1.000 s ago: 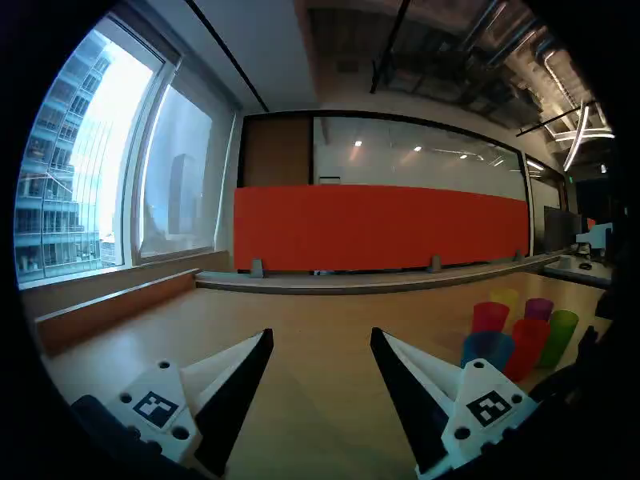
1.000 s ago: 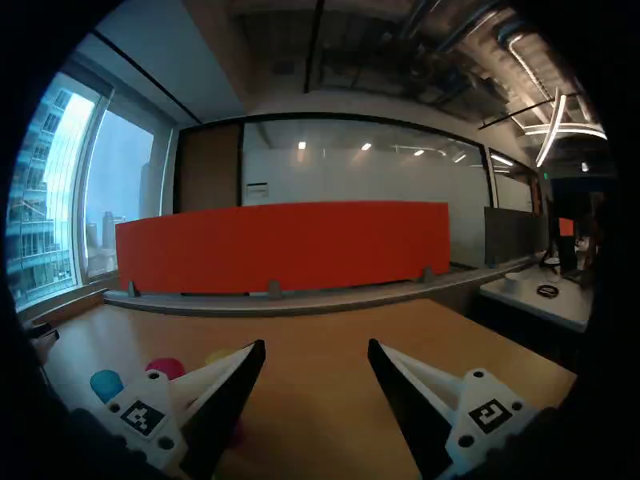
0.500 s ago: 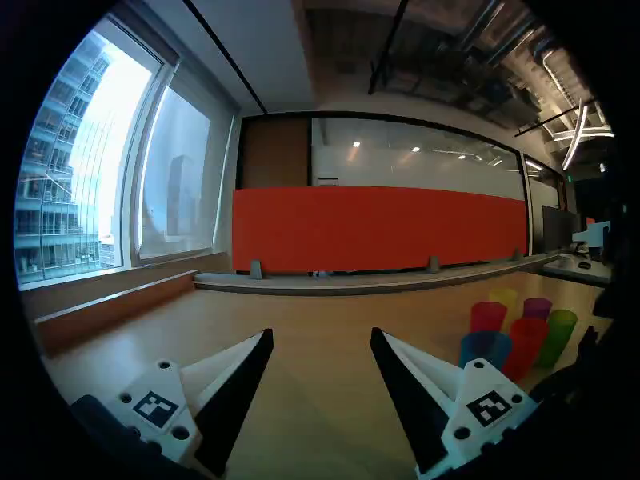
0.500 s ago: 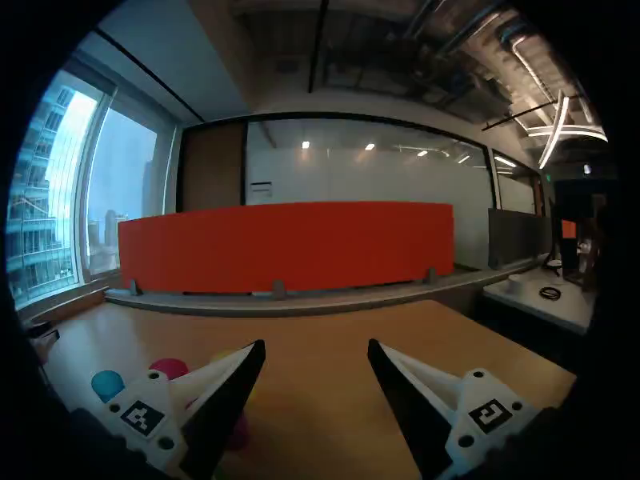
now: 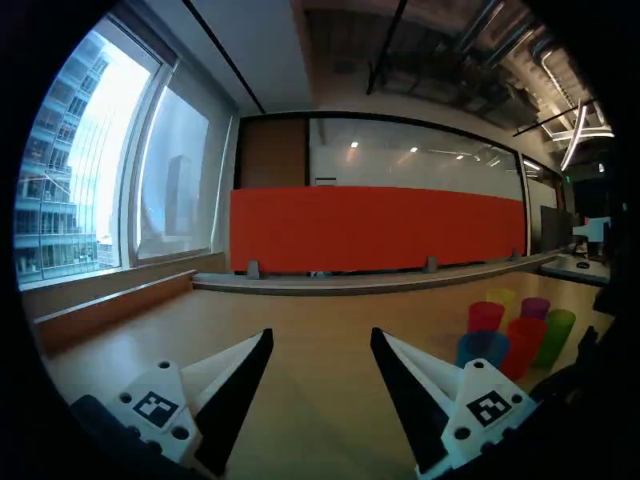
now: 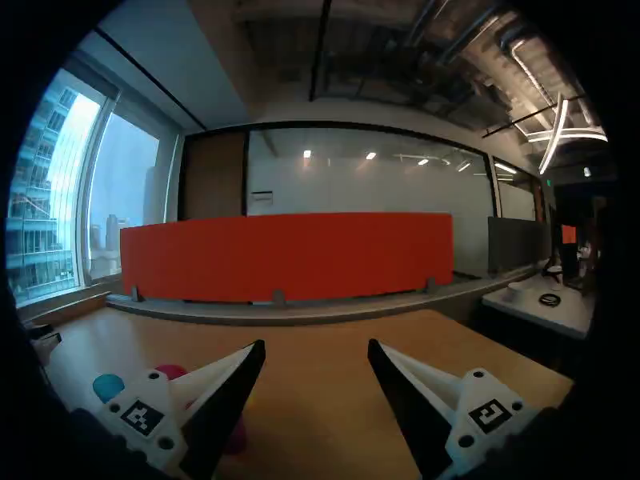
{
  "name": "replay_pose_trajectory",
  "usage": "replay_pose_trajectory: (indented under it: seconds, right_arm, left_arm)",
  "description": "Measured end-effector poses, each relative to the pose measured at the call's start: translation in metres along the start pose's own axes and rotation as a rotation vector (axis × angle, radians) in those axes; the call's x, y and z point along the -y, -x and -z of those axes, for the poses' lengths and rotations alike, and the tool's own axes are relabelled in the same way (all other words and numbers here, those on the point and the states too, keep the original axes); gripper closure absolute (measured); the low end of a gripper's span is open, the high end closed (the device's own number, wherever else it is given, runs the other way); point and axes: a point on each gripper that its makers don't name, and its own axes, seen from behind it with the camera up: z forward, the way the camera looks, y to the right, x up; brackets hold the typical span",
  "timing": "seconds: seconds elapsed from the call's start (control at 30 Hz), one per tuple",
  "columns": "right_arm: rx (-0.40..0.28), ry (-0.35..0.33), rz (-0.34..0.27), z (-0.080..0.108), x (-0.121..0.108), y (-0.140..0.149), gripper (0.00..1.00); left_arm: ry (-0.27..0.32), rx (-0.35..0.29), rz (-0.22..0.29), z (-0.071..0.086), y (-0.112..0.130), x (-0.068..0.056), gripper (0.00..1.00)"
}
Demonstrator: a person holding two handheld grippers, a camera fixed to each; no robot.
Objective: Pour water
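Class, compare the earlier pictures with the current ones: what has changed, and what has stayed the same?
The right hand-held gripper tipped slightly upward: the orange divider sits lower in its view. Nothing was grasped or released. The left hand-held gripper barely shifted; both stay open and empty, the coloured cups untouched on the table.

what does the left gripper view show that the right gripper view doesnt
Left gripper view: the whole cluster of cups beyond its right finger, with the green cup, purple cup and yellow cup standing clear.

Right gripper view: a white side desk near enough to make out a dark ring-shaped item. Of the cups, a blue cup and a magenta cup peek past its left finger.

Both: the wooden table, the orange divider, and the left gripper and right gripper each open, holding nothing.
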Motion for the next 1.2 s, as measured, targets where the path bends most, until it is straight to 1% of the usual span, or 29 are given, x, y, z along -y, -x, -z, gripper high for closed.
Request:
replay_pose_trajectory:
  seconds: [0.27, 0.57, 0.67, 0.97, 1.2]
  right_arm:
    - [-0.053, -0.029, 0.003, 0.009, -0.001, -0.008, 0.01]
    - [-0.105, -0.079, -0.021, 0.013, 0.014, -0.005, 0.01]
    - [-0.121, -0.084, -0.025, 0.015, 0.017, -0.002, 0.01]
    - [-0.132, -0.104, 0.025, 0.018, 0.02, 0.017, 0.01]
    - [-0.114, -0.092, 0.011, 0.016, 0.01, 0.03, 0.01]
  left_arm:
    - [0.0, 0.0, 0.0, -0.001, 0.0, 0.0, 0.1]
    - [0.0, 0.0, 0.0, 0.0, 0.0, 0.0, 0.1]
    - [0.0, 0.0, 0.0, 0.0, 0.0, 0.0, 0.1]
    - [0.0, 0.0, 0.0, 0.0, 0.0, 0.0, 0.1]
    - [0.0, 0.0, 0.0, -0.001, 0.0, 0.0, 0.1]
